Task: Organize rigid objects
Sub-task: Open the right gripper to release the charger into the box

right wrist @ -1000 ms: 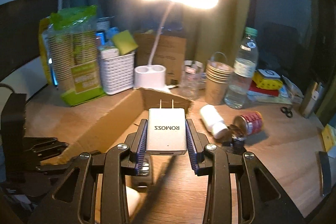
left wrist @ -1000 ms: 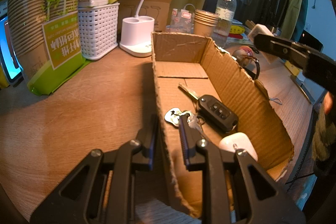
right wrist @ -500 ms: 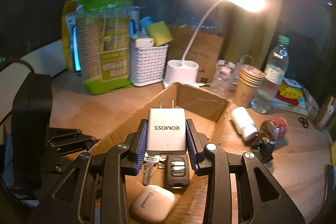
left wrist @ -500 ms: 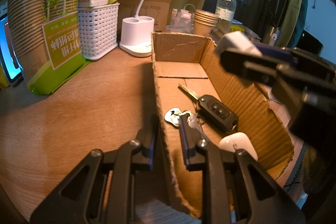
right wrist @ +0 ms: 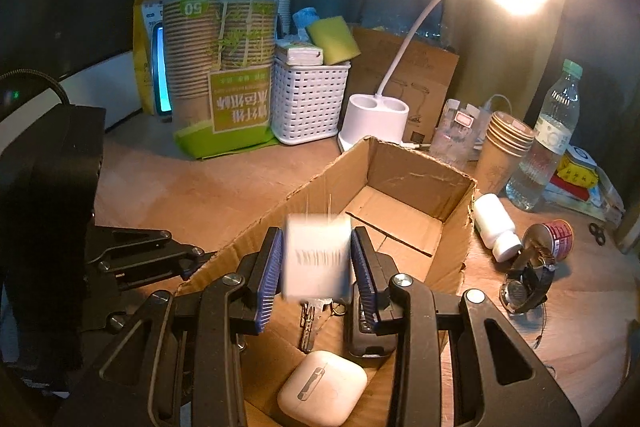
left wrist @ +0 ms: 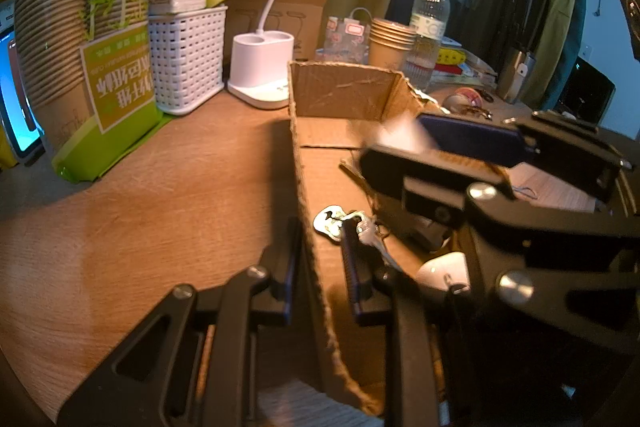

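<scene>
An open cardboard box (right wrist: pixel 416 179) lies on the wooden desk. Inside it are a bunch of keys (right wrist: pixel 310 323), a black car key fob (right wrist: pixel 366 339) and a white earbud case (right wrist: pixel 322 387). My right gripper (right wrist: pixel 317 233) is shut on a white wall charger (right wrist: pixel 316 259), which looks blurred and hangs over the box's near half. In the left wrist view the charger (left wrist: pixel 404 137) and the right gripper's black frame cover the fob. My left gripper (left wrist: pixel 320 227) straddles the box's left wall (left wrist: pixel 298 155) and is shut on it, close to the keys (left wrist: pixel 332 221).
Right of the box lie a white pill bottle (right wrist: pixel 494 223), a red can (right wrist: pixel 550 233) and a wristwatch (right wrist: pixel 524 283). Behind it stand a lamp base (right wrist: pixel 374 119), a white basket (right wrist: pixel 308 99), a pack of paper cups (right wrist: pixel 222 67), stacked cups (right wrist: pixel 506 143) and a water bottle (right wrist: pixel 554 131).
My right gripper has carried the charger from the box's right side to above its inside and a little lower. The left gripper has kept its hold on the wall.
</scene>
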Demonstrator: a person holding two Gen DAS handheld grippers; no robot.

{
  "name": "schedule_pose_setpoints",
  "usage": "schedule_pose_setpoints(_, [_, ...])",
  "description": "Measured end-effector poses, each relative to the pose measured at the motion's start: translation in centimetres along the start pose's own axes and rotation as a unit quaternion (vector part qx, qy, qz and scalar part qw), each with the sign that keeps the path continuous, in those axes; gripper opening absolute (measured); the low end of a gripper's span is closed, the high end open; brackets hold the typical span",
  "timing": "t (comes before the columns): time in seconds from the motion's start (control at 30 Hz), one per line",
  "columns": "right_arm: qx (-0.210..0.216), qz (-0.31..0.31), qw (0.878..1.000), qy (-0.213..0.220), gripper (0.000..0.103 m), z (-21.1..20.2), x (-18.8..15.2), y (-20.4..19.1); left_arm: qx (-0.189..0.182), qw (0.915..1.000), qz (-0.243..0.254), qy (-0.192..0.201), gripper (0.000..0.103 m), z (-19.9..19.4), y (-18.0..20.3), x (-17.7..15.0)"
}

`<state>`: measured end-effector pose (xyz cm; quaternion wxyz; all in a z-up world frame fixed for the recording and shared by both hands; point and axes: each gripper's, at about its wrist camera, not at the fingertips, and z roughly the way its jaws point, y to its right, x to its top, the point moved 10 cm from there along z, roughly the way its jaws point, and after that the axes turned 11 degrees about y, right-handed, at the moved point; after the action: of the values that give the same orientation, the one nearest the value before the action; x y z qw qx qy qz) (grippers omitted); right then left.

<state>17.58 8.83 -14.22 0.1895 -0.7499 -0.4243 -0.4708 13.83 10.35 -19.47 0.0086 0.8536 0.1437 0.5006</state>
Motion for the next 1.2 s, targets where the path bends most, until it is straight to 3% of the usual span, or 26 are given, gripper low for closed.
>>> schedule_pose_setpoints(0.13, [-0.001,0.004,1.000,0.002,0.043,-0.1,0.1,0.2,0.000,1.0000,0.002,0.000,0.021,0.0,0.1,0.0])
schedule_pose_setpoints(0.57, [-0.010,0.011,1.000,0.004,0.044,-0.6,0.2,1.1,0.000,1.0000,0.002,-0.001,0.021,-0.1,0.2,0.0])
schedule_pose_setpoints(0.9, [-0.041,0.031,0.999,0.016,0.044,-2.2,0.5,4.2,0.001,1.0000,0.002,0.000,0.021,0.0,0.1,0.0])
schedule_pose_setpoints(1.2, [-0.081,0.057,0.995,0.018,0.051,-3.5,-0.2,7.9,0.000,1.0000,0.002,0.000,0.021,0.0,0.1,0.0])
